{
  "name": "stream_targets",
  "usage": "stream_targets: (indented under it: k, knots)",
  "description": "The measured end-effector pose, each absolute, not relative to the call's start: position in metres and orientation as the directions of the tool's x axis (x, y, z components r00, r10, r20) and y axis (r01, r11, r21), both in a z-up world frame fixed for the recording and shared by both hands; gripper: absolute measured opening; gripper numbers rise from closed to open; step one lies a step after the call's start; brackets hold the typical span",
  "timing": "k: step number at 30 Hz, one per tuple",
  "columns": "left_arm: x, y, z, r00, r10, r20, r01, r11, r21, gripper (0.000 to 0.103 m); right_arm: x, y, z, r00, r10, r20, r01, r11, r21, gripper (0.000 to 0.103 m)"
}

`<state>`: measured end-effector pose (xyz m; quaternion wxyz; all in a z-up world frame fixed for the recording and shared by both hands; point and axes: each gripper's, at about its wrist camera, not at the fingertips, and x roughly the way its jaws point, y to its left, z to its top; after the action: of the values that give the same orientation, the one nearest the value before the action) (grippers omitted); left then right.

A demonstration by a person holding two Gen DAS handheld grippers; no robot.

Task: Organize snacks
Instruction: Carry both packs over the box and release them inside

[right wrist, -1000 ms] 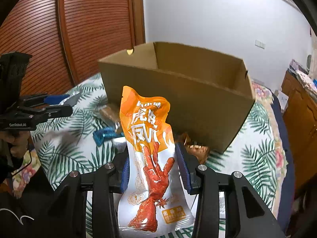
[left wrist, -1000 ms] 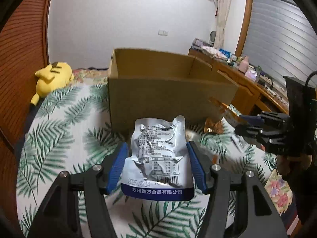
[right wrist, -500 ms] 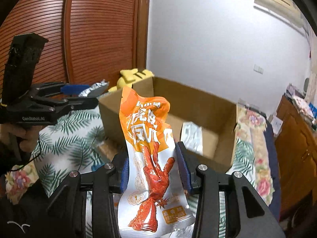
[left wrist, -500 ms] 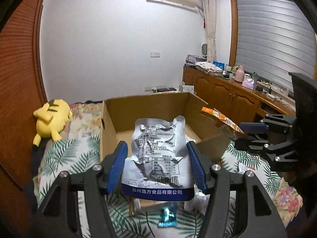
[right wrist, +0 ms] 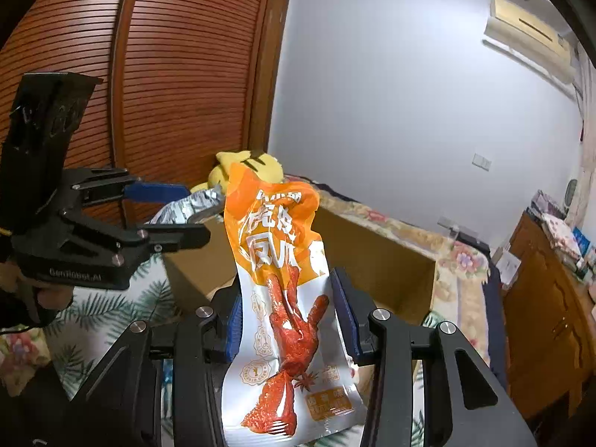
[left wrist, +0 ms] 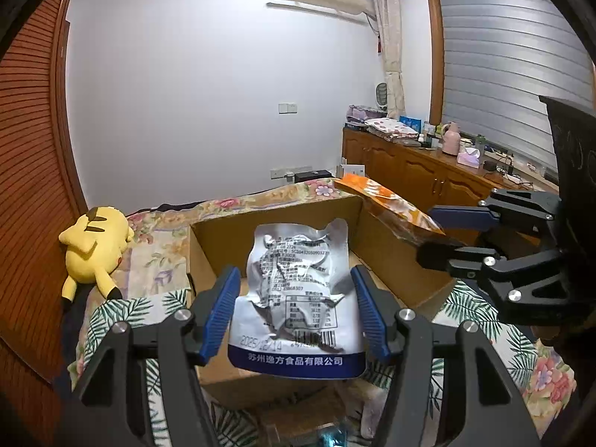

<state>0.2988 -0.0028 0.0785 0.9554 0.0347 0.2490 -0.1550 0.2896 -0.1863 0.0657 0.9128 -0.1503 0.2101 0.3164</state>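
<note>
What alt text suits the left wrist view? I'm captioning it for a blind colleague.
The left gripper holds a crinkled silver snack pouch above an open cardboard box on a leaf-print bedspread. At right, the right gripper holds an orange packet; a yellow plush toy lies left.

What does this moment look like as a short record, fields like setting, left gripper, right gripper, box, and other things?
setting: bed with leaf-print cover
left gripper: shut on silver packet, held above the box
right gripper: shut on orange packet, held upright
box: cardboard, open top, on the bed
other things: yellow plush toy beside the box
</note>
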Motion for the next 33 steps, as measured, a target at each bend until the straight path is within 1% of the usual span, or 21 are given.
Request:
stream_targets:
  k: [6,15,18,21,25,33]
  knots:
    - [0.329,0.007,0.07,0.812,-0.301,-0.501,0.307,0.949,-0.073,0.061,0.323,-0.174,0.055,0.723,0.492,-0.485,-0.622,0.768,-0.149,0.042]
    - [0.374,0.011,0.051,0.776,-0.289,-0.561,0.266,0.956,-0.126,0.061,0.363,-0.163,0.037,0.736,0.454,-0.501,-0.58,0.805,-0.122,0.043]
    - [0.383,0.007,0.039,0.749,-0.257,-0.611,0.235,0.965,-0.117,0.061,0.374,-0.163,0.03,0.732,0.442,-0.519,-0.563,0.821,-0.095,0.043]
    - [0.384,0.002,0.029,0.734,-0.248,-0.632,0.234,0.966,-0.108,0.061,0.381,-0.164,0.018,0.72,0.428,-0.547,-0.555,0.827,-0.084,0.043]
    - [0.385,0.0,0.023,0.723,-0.254,-0.642,0.233,0.965,-0.119,0.062,0.387,-0.167,0.006,0.701,0.418,-0.577,-0.55,0.833,-0.065,0.043]
    - [0.385,0.001,0.018,0.722,-0.232,-0.652,0.219,0.97,-0.102,0.062,0.388,-0.164,0.002,0.69,0.404,-0.601,-0.547,0.835,-0.067,0.046]
